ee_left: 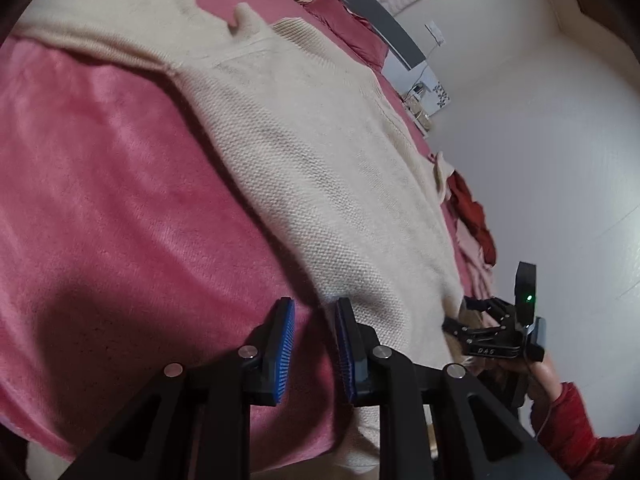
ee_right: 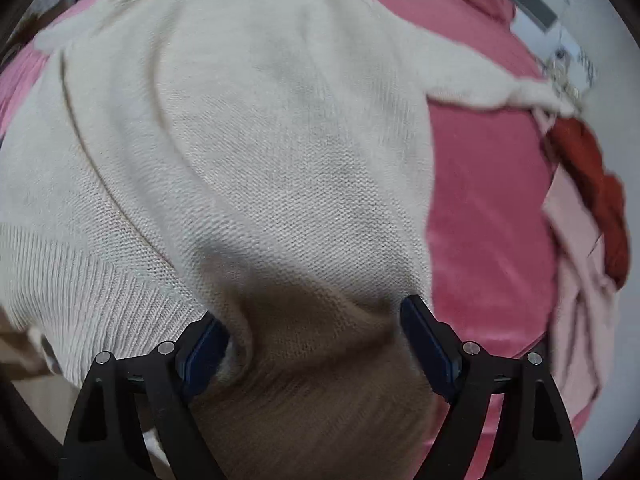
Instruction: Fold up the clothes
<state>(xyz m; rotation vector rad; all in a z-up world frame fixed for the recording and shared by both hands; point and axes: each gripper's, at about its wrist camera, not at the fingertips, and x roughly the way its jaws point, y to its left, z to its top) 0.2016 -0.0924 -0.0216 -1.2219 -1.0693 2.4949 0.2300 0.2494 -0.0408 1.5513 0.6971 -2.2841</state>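
The right gripper [ee_right: 316, 344] has its fingers [ee_right: 430, 344] spread wide, with the hem of a cream knit sweater [ee_right: 256, 152] bunched up between them; the cloth rises into the gap, but the pads stand apart from each other, so I judge them released rather than clamped on it, set to take the ribbed hem at the near edge of the bed. In the left wrist view the same tool appears at the sweater's near corner, held by a hand [ee_left: 540, 372] in a red sleeve [ee_left: 576, 420]. The left gripper [ee_left: 316, 348] hovers over the sweater's other side edge, its blue-padded fingers [ee_left: 284, 352] parted a little with only the pink blanket [ee_left: 100, 200] and the garment's border seen in the gap, so they grasp nothing. The sweater lies spread along the bed, body flat, one sleeve reaching towards the far edge and the collar at the far end. Both tools sit at the hem end, which suits taking the two bottom corners together. A red garment [ee_right: 600, 184] and pale pink clothes [ee_right: 576, 280] lie heaped at the bed's right edge beside the wall.
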